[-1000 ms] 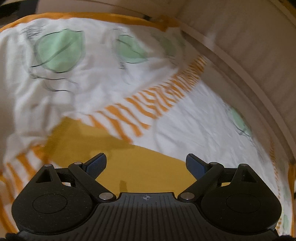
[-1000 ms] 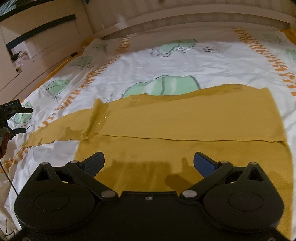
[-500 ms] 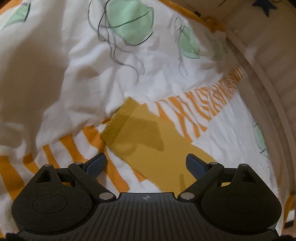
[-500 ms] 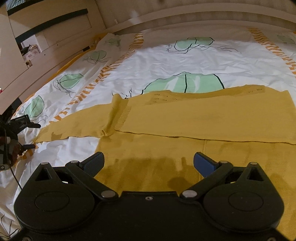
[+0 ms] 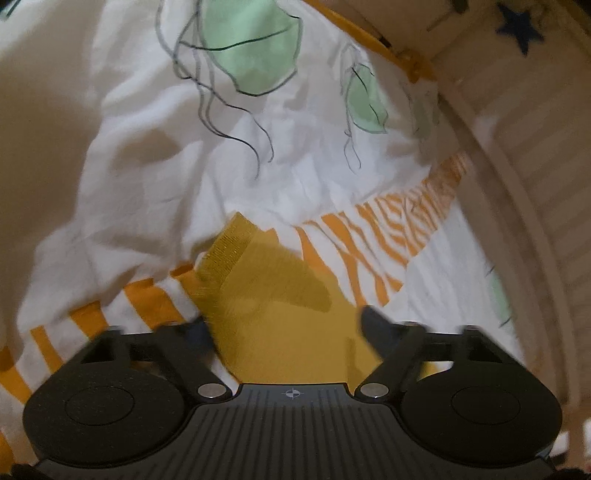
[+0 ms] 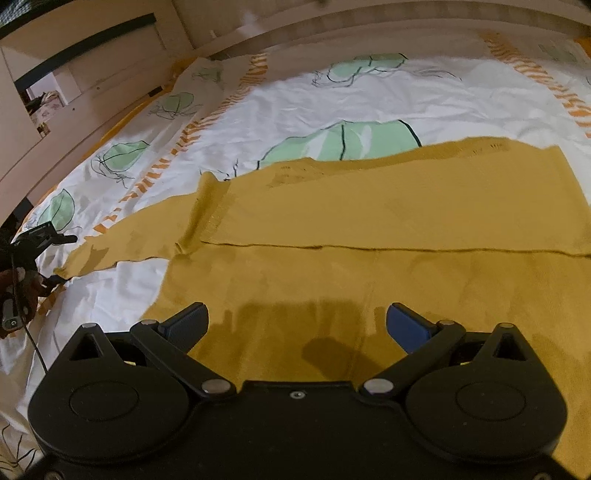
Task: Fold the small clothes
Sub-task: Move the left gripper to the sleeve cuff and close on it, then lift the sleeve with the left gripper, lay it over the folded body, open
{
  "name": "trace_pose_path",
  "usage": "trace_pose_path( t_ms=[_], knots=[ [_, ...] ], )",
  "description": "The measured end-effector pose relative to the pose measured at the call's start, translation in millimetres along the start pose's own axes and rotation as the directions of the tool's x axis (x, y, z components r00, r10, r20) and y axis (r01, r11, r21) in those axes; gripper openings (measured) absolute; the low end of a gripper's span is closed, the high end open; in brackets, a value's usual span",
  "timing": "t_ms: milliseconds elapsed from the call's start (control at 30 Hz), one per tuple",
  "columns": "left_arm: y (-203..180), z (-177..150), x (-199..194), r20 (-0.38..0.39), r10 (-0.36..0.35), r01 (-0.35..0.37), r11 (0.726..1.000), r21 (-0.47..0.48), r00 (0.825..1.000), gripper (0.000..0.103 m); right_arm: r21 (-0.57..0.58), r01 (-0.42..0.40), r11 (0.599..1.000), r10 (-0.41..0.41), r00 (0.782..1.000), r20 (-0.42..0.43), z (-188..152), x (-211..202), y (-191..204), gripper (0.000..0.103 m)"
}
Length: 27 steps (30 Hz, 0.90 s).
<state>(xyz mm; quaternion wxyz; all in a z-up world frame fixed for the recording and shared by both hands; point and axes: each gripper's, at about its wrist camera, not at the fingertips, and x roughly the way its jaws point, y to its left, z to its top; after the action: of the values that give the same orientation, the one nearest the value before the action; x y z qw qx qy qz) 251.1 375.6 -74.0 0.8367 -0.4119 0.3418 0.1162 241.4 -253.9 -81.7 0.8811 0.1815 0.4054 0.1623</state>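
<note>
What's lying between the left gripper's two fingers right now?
In the left wrist view, the mustard sleeve lies between the closing left gripper fingers, on the bedsheet.

Open bedspread (image 6: 369, 92) beyond sweater (image 6: 369, 221); bed frame (image 6: 332, 26) behind.

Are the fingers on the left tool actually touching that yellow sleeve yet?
Cannot tell. In the left wrist view the left gripper is closing around the sleeve, but blur hides any contact.

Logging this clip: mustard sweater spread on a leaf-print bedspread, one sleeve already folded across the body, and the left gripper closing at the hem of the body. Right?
Not quite: the left gripper is closing at the ribbed cuff of the outstretched sleeve, as the left wrist view shows. The mustard sweater on the leaf-print bedspread and its folded sleeve are right.
</note>
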Motion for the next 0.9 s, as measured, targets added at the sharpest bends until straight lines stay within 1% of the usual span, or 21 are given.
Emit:
trace_pose_path(
  t_ms=[33,67,100,133,200,233,300,400,567,633,733,833,900],
  knots=[
    [2.6,0.6,1.4,-0.009,-0.005,0.005,1.0,-0.017,1.0,0.04,0.008,0.0,1.0,0.0,1.0,0.0,-0.9,-1.5,-3.0,0.103],
    [5.4,0.5,2.4,-0.018,-0.004,0.003,1.0,-0.029,1.0,0.037,0.016,-0.003,1.0,0.003,1.0,-0.001,-1.5,-3.2,-6.7,0.103],
    [7.4,0.1,1.9,-0.014,-0.004,0.004,0.999,-0.033,1.0,0.031,0.024,-0.006,1.0,0.006,1.0,0.0,-1.9,-5.0,-10.0,0.103],
    [9.3,-0.8,0.1,0.0,-0.008,0.008,0.999,-0.04,1.0,0.019,0.03,-0.007,1.0,0.007,1.0,0.0,-2.2,-6.9,-13.4,0.103],
    [11.3,-1.7,-2.5,0.023,-0.02,0.021,0.998,-0.063,1.0,0.007,0.036,-0.011,0.999,0.011,1.0,0.002,-2.9,-10.9,-19.6,0.103],
    [12.0,-2.1,-5.5,0.04,-0.039,0.042,0.996,-0.077,0.998,0.005,0.04,-0.015,0.999,0.014,1.0,0.003,-3.3,-12.6,-22.7,0.103],
    [8.4,-1.6,-13.3,0.076,-0.054,0.06,0.995,-0.08,0.996,0.004,0.056,-0.022,0.998,0.022,1.0,0.002,-4.1,-15.3,-29.5,0.103],
    [-10.5,0.7,-33.5,0.145,-0.056,0.061,0.998,-0.03,0.988,0.004,0.071,-0.029,0.997,0.029,1.0,-0.002,-6.0,-19.6,-40.7,0.103],
    [-47.4,-0.7,-69.4,0.236,-0.099,0.093,0.995,0.038,0.967,0.003,0.074,-0.031,0.997,0.031,0.999,-0.008,-6.3,-25.9,-53.9,0.103],
    [-64.9,-0.8,-80.4,0.247,-0.113,0.093,0.991,0.093,0.962,0.003,0.083,-0.035,0.996,0.035,0.999,-0.003,-2.7,-30.3,-58.9,0.103],
    [-93.1,2.9,-93.3,0.239,-0.122,0.08,0.98,0.181,0.963,0.003,0.077,-0.036,0.996,0.036,0.999,0.007,3.7,-38.0,-64.6,0.103],
    [-106.5,7.5,-104.2,0.248,-0.134,0.089,0.978,0.187,0.959,0.003,0.075,-0.038,0.997,0.037,0.999,0.01,9.0,-44.7,-70.2,0.103],
    [-114.2,10.7,-109.2,0.254,-0.128,0.08,0.979,0.189,0.959,0.003,0.083,-0.038,0.996,0.036,0.999,0.022,10.8,-48.9,-73.8,0.103]
  ],
)
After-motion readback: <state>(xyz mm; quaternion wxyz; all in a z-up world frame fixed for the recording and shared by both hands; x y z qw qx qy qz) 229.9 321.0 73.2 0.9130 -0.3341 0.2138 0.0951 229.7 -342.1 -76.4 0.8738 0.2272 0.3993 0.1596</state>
